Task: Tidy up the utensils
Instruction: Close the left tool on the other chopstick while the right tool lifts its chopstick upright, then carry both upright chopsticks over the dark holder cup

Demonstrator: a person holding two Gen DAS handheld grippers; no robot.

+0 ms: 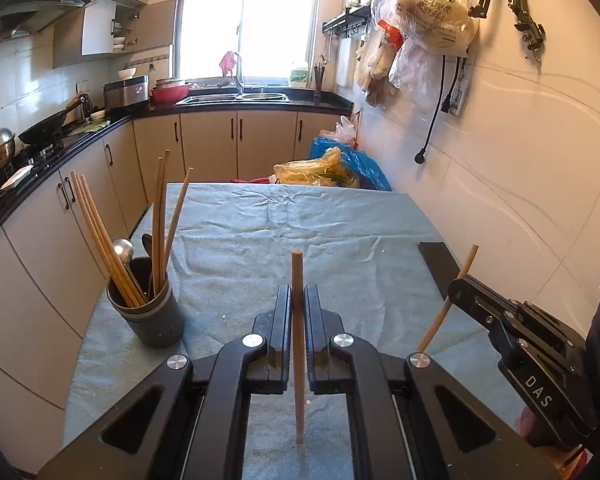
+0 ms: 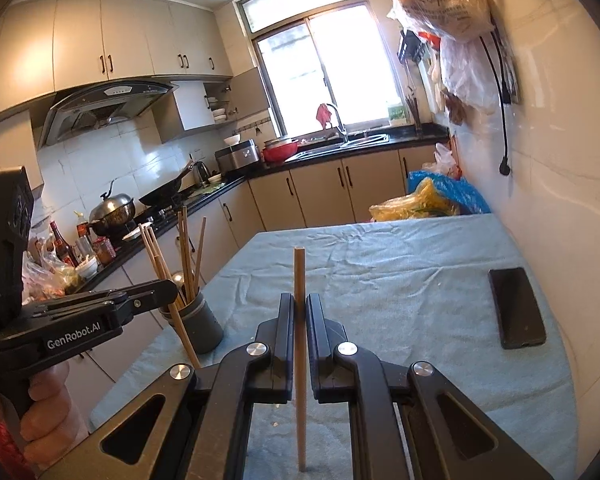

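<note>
My left gripper (image 1: 298,300) is shut on a wooden chopstick (image 1: 298,320) held upright above the table. My right gripper (image 2: 299,312) is shut on another wooden chopstick (image 2: 299,360), also upright. A dark grey utensil holder (image 1: 148,312) stands at the table's left edge with several chopsticks and a metal spoon (image 1: 123,249) in it; it also shows in the right wrist view (image 2: 204,324). The right gripper appears at the right of the left wrist view (image 1: 460,286) with its chopstick. The left gripper appears at the left of the right wrist view (image 2: 168,294), in front of the holder.
The table is covered by a blue-grey cloth (image 1: 300,220). A black phone (image 2: 516,308) lies at the table's right side near the tiled wall. Plastic bags (image 1: 324,170) sit beyond the far edge. Kitchen counters with pots run along the left.
</note>
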